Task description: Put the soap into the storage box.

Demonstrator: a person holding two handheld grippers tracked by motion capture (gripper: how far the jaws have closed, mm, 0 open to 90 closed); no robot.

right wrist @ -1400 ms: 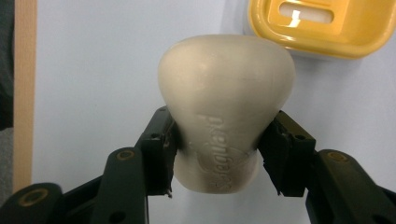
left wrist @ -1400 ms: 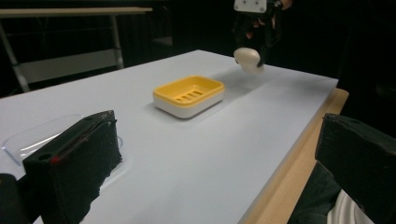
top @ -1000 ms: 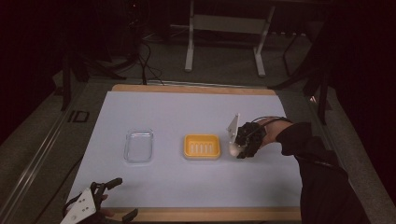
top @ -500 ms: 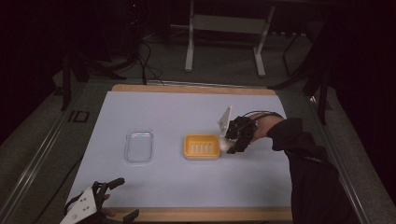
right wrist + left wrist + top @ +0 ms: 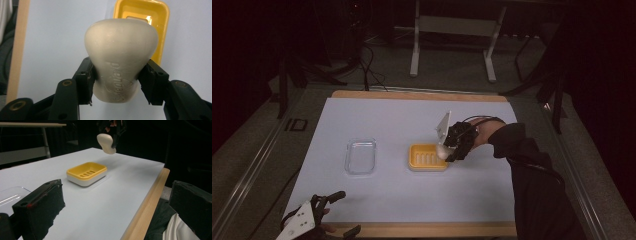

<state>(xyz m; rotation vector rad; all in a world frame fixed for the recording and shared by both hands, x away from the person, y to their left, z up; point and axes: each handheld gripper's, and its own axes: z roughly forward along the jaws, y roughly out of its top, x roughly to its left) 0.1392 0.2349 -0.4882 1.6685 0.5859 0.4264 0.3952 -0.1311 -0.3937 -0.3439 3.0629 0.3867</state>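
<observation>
In the right gripper view we see the soap bar hiding most of the yellow dish, whose upper rim the frame's top edge cuts off.

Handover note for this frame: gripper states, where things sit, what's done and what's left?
Right gripper: shut on the soap bar, held in the air above the yellow soap dish.
Left gripper: open, holding nothing, at the table's near left edge.
Clear lid: flat on the table, left of the dish.
Done: soap picked up.
Left, probably: lower soap into the dish, release; perhaps fit the lid.
</observation>
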